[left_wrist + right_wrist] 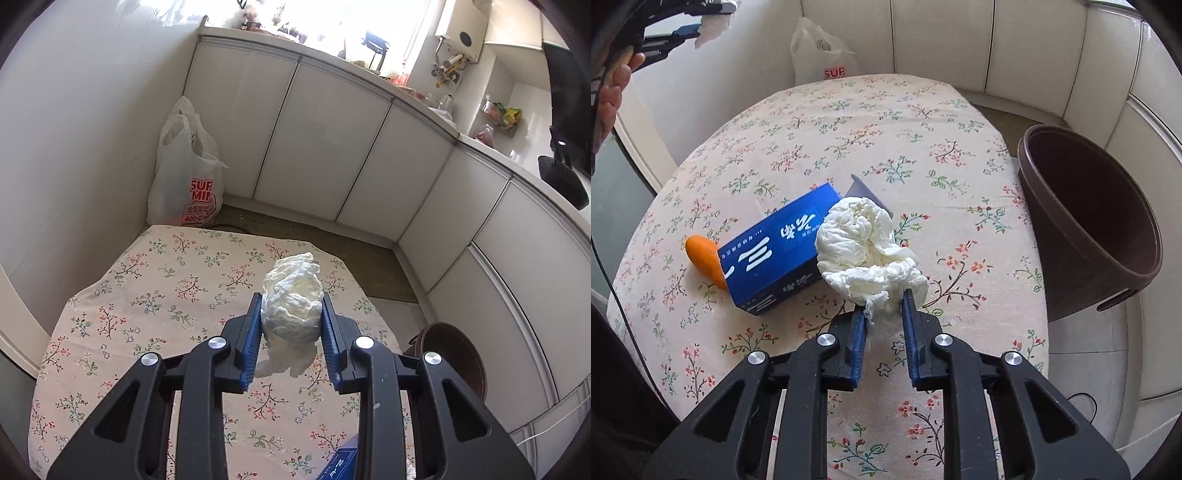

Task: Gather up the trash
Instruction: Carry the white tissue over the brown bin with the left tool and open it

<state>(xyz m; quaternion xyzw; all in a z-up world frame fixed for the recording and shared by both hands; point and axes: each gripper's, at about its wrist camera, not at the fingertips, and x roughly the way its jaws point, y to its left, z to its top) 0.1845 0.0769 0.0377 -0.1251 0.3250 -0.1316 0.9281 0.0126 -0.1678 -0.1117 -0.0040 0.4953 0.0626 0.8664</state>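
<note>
My left gripper (pixel 291 306) is shut on a crumpled white tissue wad (pixel 291 295) and holds it above the floral tablecloth (pixel 166 288). My right gripper (pixel 884 308) is shut on a second crumpled white tissue wad (pixel 864 247), just above the table. A blue carton (pixel 779 251) lies on the cloth left of it, with an orange carrot (pixel 703 258) at its far left end. A brown trash bin (pixel 1089 221) stands off the table's right edge, tilted, its inside empty. The left gripper (pixel 690 31) also shows at the top left of the right wrist view.
A white plastic shopping bag (pixel 188 173) stands on the floor behind the table, by the wall. White cabinets (pixel 332 147) curve around the back and right. The bin's rim (pixel 454 354) shows at the table's right edge. A corner of the blue carton (pixel 341 461) is below my left gripper.
</note>
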